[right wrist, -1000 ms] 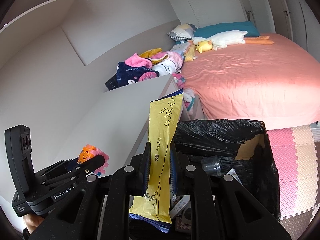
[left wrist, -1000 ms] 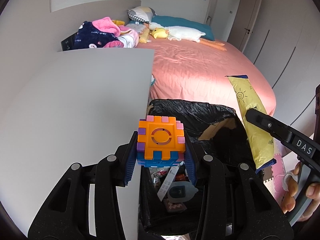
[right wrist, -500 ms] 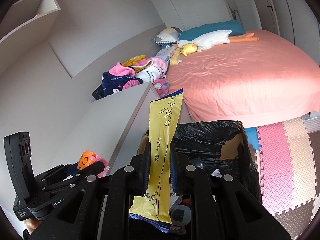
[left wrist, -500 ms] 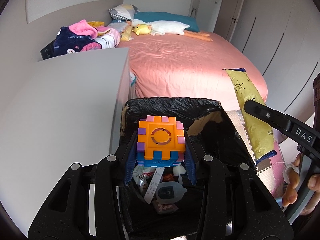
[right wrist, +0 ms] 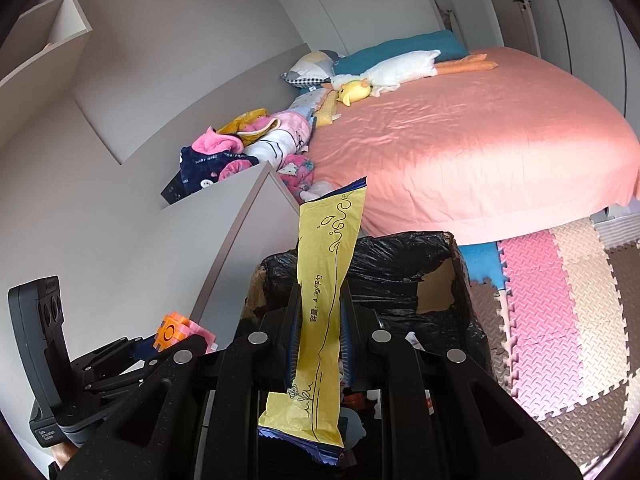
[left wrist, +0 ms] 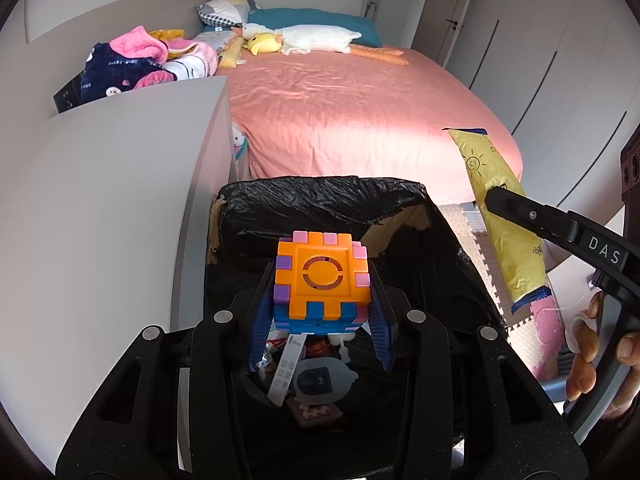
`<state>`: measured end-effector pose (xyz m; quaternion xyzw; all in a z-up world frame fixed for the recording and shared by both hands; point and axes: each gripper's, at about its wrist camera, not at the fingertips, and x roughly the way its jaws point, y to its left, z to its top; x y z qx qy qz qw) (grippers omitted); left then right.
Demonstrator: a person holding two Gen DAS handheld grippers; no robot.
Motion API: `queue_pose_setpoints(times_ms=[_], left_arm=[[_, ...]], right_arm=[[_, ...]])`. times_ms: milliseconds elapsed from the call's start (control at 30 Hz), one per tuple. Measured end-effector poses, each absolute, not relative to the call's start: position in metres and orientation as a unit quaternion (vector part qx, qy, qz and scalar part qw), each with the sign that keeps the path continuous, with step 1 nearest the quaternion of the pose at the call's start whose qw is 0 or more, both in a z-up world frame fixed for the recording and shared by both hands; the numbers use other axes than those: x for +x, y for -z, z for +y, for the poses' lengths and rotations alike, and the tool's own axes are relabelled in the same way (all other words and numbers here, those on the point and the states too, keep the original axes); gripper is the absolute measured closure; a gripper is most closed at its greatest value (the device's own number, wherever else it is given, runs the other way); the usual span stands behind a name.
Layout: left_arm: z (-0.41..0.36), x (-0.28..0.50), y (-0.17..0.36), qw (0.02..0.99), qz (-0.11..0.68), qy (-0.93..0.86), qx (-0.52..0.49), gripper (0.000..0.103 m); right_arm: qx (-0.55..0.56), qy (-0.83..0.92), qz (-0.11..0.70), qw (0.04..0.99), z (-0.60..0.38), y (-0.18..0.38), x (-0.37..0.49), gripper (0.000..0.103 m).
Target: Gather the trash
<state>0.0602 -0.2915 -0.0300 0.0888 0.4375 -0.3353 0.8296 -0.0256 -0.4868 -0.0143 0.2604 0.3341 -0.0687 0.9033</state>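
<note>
Ahead of me the pink bed (left wrist: 360,112) fills the room, with the black-lined trash box (left wrist: 320,200) at its foot beside a white cabinet (left wrist: 100,200). My left gripper (left wrist: 320,312) clamps an orange block cube (left wrist: 322,276) over the box's opening. My right gripper (right wrist: 320,328) pinches a yellow wrapper (right wrist: 326,292) upright above the box.

A wide bed (left wrist: 360,120) with a pink sheet filled the room, sunlight falling across it. White walls (right wrist: 180,40) stood behind, and foam mats (right wrist: 560,300) in pink and beige covered the floor.
</note>
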Motion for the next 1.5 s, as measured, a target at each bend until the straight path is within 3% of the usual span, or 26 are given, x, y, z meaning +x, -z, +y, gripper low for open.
queue_pose_setpoints(times_ms=[233,267,300,333,367,400,1500], left_arm=[[-0.282,0.065,0.025,0.834,0.434,0.333,0.075,0.060],[-0.279,0.064,0.024,0.834,0.433,0.334,0.070,0.044],[-0.277,0.063,0.021,0.836,0.431,0.333,0.067,0.029],[-0.274,0.062,0.018,0.843,0.422,0.327,0.066,0.005],[-0.271,0.060,0.014,0.851,0.408,0.324,0.067,0.006],[-0.270,0.059,0.012,0.853,0.403,0.324,0.071,0.006],[-0.260,0.059,0.014,0.864,0.385,0.313,0.088,0.006]], right_arm=[[0.244,0.059,0.337,0.907,-0.476,0.010,-0.018,0.084],[0.238,0.060,0.337,0.909,-0.474,0.007,-0.018,0.082],[0.229,0.062,0.337,0.911,-0.471,0.004,-0.017,0.065],[0.225,0.064,0.335,0.913,-0.470,0.002,-0.017,0.052],[0.221,0.070,0.331,0.915,-0.468,0.000,-0.018,0.030],[0.217,0.079,0.322,0.918,-0.466,-0.004,-0.020,0.022],[0.212,0.082,0.319,0.920,-0.458,-0.008,-0.019,0.020]])
